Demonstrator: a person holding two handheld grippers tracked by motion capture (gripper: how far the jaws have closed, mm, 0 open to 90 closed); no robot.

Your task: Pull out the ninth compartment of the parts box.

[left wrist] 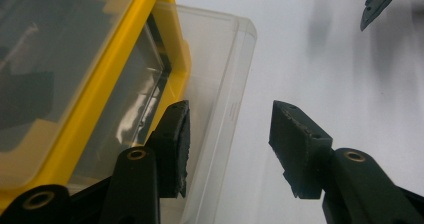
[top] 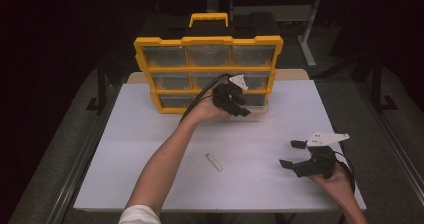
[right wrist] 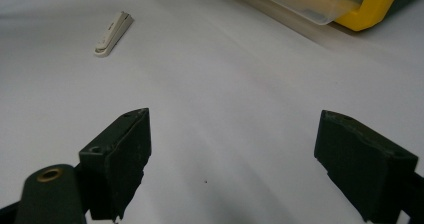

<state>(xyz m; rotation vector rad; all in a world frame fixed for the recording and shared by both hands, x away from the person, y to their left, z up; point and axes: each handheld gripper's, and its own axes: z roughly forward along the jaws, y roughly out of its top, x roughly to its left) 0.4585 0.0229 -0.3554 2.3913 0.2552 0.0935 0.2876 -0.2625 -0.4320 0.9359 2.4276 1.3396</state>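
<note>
A yellow organiser [top: 208, 41] with clear drawers stands upright at the back of the white table top [top: 145, 139]. Its bottom right drawer [left wrist: 220, 59] is pulled part way out of the yellow frame [left wrist: 100, 89]. My left gripper [top: 241, 107] is at that drawer, open: in the left gripper view its jaws [left wrist: 230, 144] straddle the drawer's clear front wall, one pad close against it and the other well clear. My right gripper [top: 290, 154] rests open and empty low over the table at the front right, jaws wide in the right gripper view [right wrist: 232, 159].
A small white flat piece [top: 214, 162] lies on the table between the two arms, also in the right gripper view [right wrist: 113, 33]. The drawer [right wrist: 310, 4] juts over the table beside the yellow corner [right wrist: 372, 6]. Dark floor and table legs surround the table.
</note>
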